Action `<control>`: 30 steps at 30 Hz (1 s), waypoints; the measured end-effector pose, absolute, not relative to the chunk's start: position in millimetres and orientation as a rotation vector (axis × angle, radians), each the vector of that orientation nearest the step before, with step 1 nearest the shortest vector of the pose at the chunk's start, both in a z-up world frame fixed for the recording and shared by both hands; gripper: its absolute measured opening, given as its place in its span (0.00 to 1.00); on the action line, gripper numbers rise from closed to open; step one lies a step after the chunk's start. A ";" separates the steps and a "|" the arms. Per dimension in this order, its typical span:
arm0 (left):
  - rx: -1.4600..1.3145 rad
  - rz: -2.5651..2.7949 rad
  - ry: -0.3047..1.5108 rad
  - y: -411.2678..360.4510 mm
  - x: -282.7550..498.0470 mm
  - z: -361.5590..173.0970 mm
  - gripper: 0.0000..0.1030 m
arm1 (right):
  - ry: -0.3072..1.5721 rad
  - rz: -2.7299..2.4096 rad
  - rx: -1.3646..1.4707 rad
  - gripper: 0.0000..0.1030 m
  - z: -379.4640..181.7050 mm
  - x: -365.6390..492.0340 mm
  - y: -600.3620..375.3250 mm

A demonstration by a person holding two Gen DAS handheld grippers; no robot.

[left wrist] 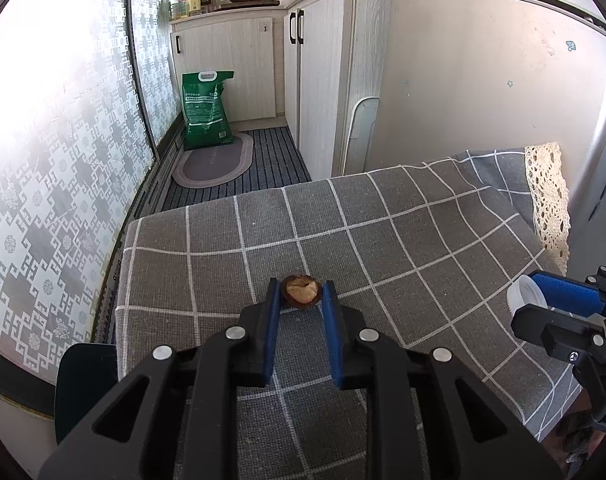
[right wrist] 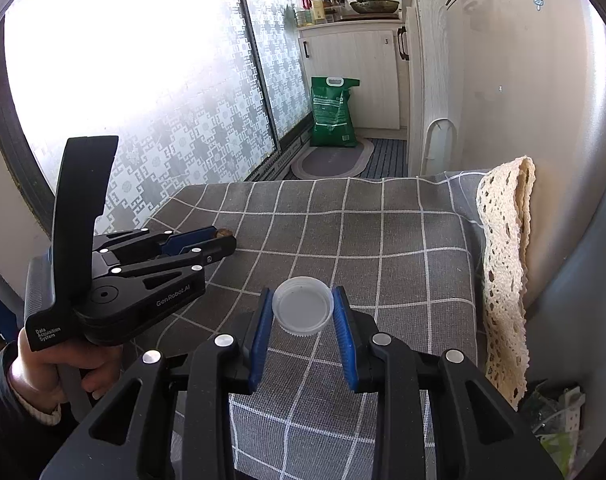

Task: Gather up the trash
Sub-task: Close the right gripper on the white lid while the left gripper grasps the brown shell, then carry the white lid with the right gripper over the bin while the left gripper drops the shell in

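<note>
A brown nut shell sits between the blue pads of my left gripper, which is shut on it just above the grey checked tablecloth. It also shows in the right wrist view, at the tip of the left gripper. My right gripper is shut on a white plastic bottle cap, open side facing the camera. The cap and the right gripper show at the right edge of the left wrist view.
The table stands against a pale wall, with a cream lace cloth draped at its right edge. Patterned glass doors run along the left. A green bag, an oval mat and cabinets lie beyond. Plastic wrappers lie low right.
</note>
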State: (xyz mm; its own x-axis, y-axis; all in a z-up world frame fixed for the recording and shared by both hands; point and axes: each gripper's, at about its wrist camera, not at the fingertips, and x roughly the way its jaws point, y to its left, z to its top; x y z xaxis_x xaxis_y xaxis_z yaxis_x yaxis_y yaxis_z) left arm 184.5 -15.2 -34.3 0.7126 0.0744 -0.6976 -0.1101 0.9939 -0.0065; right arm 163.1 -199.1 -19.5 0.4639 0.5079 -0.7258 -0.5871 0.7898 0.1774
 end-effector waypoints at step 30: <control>-0.216 0.135 0.609 96.1 103.3 2.0 0.22 | 0.835 0.778 -0.199 0.29 2.3 148.6 -84.3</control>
